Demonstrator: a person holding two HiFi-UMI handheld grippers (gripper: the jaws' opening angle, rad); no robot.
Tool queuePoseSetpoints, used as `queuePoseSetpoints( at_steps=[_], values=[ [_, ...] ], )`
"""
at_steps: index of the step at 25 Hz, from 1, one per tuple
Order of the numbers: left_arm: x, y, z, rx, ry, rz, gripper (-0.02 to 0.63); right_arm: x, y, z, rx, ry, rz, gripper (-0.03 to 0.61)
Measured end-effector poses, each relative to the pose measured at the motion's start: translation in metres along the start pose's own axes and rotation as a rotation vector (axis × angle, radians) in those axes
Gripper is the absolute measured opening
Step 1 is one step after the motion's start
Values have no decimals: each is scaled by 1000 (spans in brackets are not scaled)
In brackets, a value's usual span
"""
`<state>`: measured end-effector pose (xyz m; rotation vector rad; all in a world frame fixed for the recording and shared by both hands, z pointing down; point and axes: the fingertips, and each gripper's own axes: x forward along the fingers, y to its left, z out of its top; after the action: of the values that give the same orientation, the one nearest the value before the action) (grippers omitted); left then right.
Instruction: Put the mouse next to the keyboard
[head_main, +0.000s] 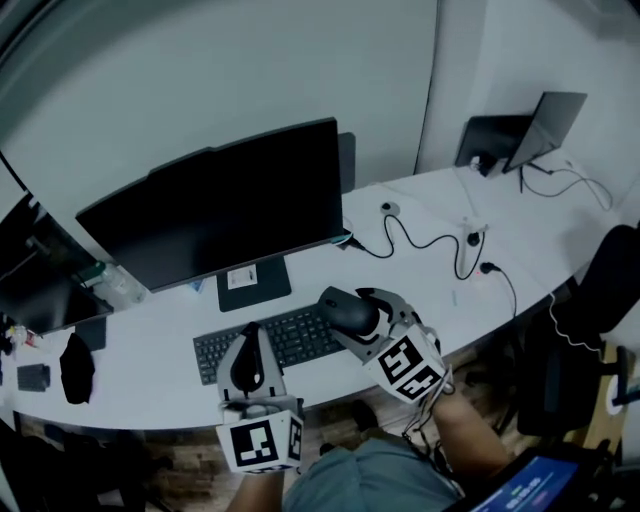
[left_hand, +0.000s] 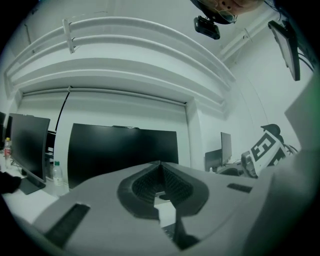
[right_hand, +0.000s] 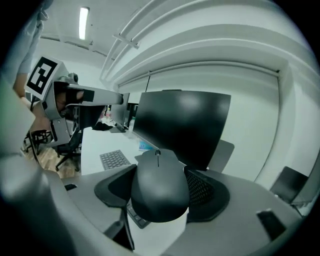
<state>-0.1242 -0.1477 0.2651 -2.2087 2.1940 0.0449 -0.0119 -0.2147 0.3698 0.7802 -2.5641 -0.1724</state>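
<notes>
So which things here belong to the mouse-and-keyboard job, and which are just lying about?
Job: mouse, gripped in the right tool; keyboard; white desk.
Lying about: monitor, water bottle, loose cables, second screen at the far end. The left tool is shut and empty.

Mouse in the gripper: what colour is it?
Black mouse, clearest in the right gripper view.

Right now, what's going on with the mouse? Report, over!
Left hand-held gripper shut, empty. Right hand-held gripper shut on mouse, held above right end of keyboard. Cables lie farther back.
</notes>
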Motion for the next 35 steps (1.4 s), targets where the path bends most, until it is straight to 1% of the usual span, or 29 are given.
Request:
queuePoseSetpoints(
  at_steps=[5, 10, 17, 26, 35],
  values=[
    [12, -24, -6, -2, 13, -62, 5, -18, -30, -23, 31, 55, -86, 307],
    [23, -36, -18, -3, 44, -89, 5, -25, -52, -43, 73, 89, -141, 307],
    [35, -36, -38, 0, 98, -89, 5, -6, -60, -79, 140, 142, -148, 307],
    [53, -25, -77, 14, 205, -80, 5, 27, -65, -140, 252, 248, -167, 307],
    [71, -21, -112, 23, 287, -84, 5, 54, -62, -187, 330, 317, -155, 307]
  ],
)
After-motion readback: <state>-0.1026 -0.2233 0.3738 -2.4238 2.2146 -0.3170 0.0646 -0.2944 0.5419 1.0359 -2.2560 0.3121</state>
